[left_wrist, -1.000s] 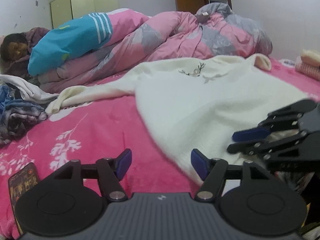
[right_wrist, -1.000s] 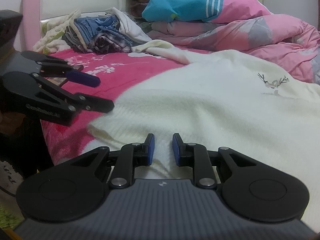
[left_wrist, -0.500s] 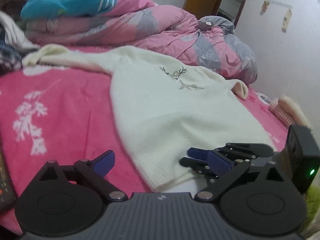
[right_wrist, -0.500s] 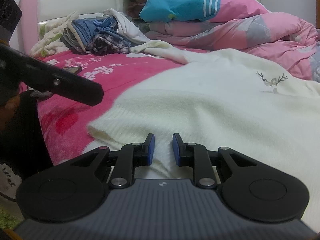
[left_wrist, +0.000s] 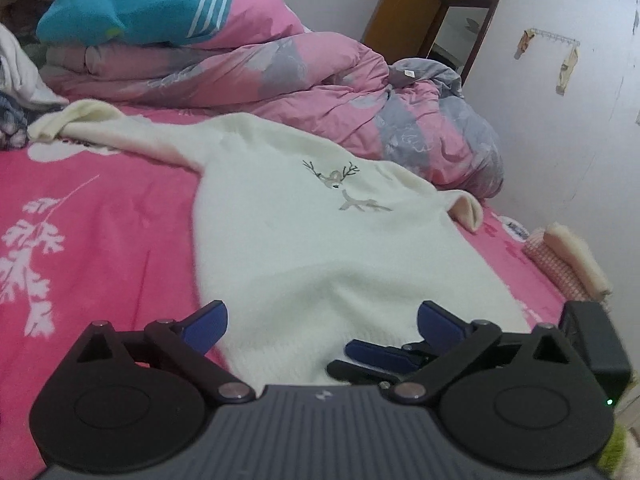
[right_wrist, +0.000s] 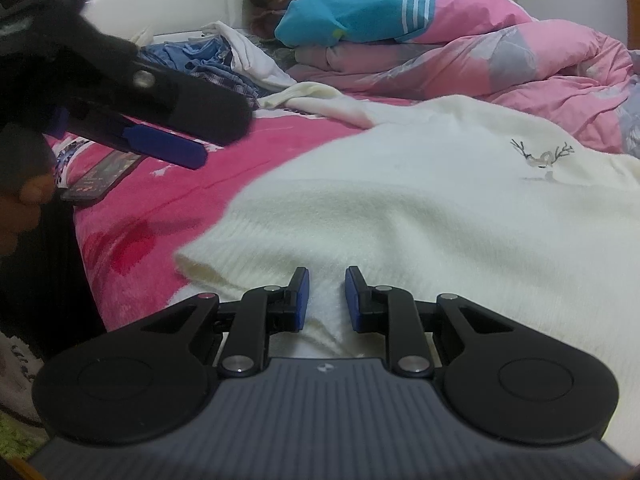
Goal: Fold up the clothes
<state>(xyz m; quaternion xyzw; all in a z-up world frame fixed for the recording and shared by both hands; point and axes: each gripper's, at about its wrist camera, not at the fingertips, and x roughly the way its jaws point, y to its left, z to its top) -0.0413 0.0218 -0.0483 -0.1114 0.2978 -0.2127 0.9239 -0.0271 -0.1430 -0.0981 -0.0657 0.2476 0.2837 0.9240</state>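
A cream knitted sweater (left_wrist: 304, 248) with a deer motif (left_wrist: 336, 178) lies spread on the pink bedspread (left_wrist: 100, 220), one sleeve (left_wrist: 80, 120) stretched to the far left. My left gripper (left_wrist: 322, 316) hovers over the near hem with wide jaws that are closing; the hem lies between them, untouched by the pads. My right gripper (right_wrist: 325, 280) is shut on a fold of the sweater (right_wrist: 440, 220) at the hem. The left wrist view shows the right gripper (left_wrist: 340, 360) low on the hem, just right of centre. In the right wrist view the left gripper (right_wrist: 216, 136) hangs at upper left.
A phone (right_wrist: 100, 176) lies near the bed's left edge. A heap of clothes (right_wrist: 208, 60) sits by the headboard. A person (right_wrist: 360, 12) lies under a bunched pink duvet (left_wrist: 320, 92) at the back. Folded cloth (left_wrist: 568, 260) rests at the right edge.
My left gripper has rolled and swung right, its jaws have spread wider, and it now hangs over the hem beside the right gripper. The right gripper has not moved.
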